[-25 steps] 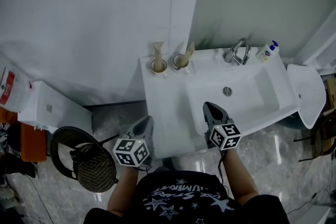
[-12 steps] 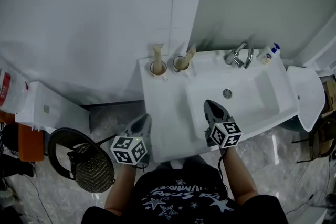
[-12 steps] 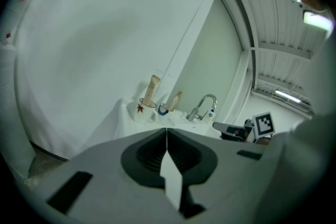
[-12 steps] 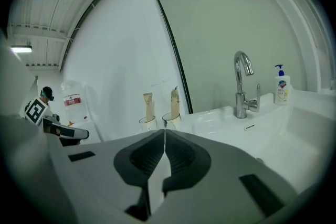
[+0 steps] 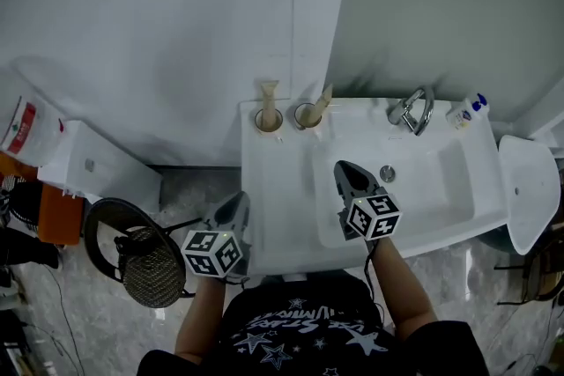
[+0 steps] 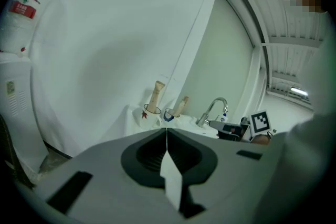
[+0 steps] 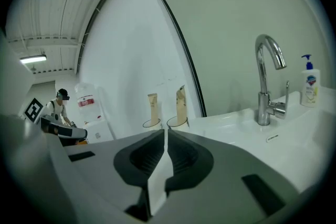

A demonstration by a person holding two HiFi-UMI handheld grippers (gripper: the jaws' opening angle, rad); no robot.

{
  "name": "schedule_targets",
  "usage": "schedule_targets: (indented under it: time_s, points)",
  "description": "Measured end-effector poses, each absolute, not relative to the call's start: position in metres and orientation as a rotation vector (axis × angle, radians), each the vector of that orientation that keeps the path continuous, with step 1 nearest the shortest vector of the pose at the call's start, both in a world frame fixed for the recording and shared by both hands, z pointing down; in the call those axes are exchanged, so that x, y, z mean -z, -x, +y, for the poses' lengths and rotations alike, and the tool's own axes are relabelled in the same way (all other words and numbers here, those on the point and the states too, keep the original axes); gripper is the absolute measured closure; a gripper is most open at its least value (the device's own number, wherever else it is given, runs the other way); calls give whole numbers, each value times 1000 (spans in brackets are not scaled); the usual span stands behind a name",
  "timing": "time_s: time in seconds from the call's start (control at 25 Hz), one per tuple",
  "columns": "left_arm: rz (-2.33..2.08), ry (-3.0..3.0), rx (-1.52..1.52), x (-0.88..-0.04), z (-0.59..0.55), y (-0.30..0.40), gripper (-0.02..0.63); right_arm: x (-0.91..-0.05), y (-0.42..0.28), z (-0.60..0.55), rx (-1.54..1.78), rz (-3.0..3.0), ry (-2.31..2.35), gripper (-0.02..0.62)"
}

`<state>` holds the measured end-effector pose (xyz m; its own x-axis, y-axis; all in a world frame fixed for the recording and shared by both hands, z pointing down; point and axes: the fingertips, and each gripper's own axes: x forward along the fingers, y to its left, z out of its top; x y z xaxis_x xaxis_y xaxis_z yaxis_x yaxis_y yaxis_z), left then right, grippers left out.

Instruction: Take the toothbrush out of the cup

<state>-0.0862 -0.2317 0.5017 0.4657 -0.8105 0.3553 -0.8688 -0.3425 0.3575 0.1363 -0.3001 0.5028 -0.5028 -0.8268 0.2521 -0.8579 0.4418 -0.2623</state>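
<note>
- White washbasin [image 5: 280, 216] right in front of me, backed against the wall.
- On its back ledge, left corner: first cup [image 5: 268, 120], with second cup [image 5: 306, 115] just beside it.
- Chrome tap [image 5: 412, 111] stands behind the bowl.
- Soap bottle [image 5: 464, 111] sits in the far right corner.

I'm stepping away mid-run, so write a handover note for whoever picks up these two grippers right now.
Left gripper: shut, empty, by the front left corner of the sink.
Right gripper: shut, empty, over the basin.
Things: left cup and right cup stand at the sink's back left, each holding one beige upright item. Which one is the toothbrush is unclear.
Done: nothing; both items sit in their cups.
Left: open a gripper, reach the cup, grip the toothbrush, lift it out.
</note>
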Motion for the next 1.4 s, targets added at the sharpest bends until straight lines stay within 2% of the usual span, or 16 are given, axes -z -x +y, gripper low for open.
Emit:
schedule_targets:
  time_s: [0.28,0.36,0.4,1.04,1.4]
  points:
    - [-1478,-2172,-165,-500,-235,79,589,-501,-135,-346,-523,-2644,-1398,572]
    - [-1501,-2155,-173,-501,-236,81,589,-499,-135,-361,-518,-2663,-1385,465]
    - [-1513,-2145,-177,-501,-237,82,589,-497,-135,-368,-516,-2673,-1381,462]
    - [-1598,-2032,-184,-515,-246,86,589,-510,-120,-452,-427,-2672,-1306,466]
    - [-1614,-2012,-168,-515,-247,89,589,-514,-115,-462,-393,-2652,-1292,534]
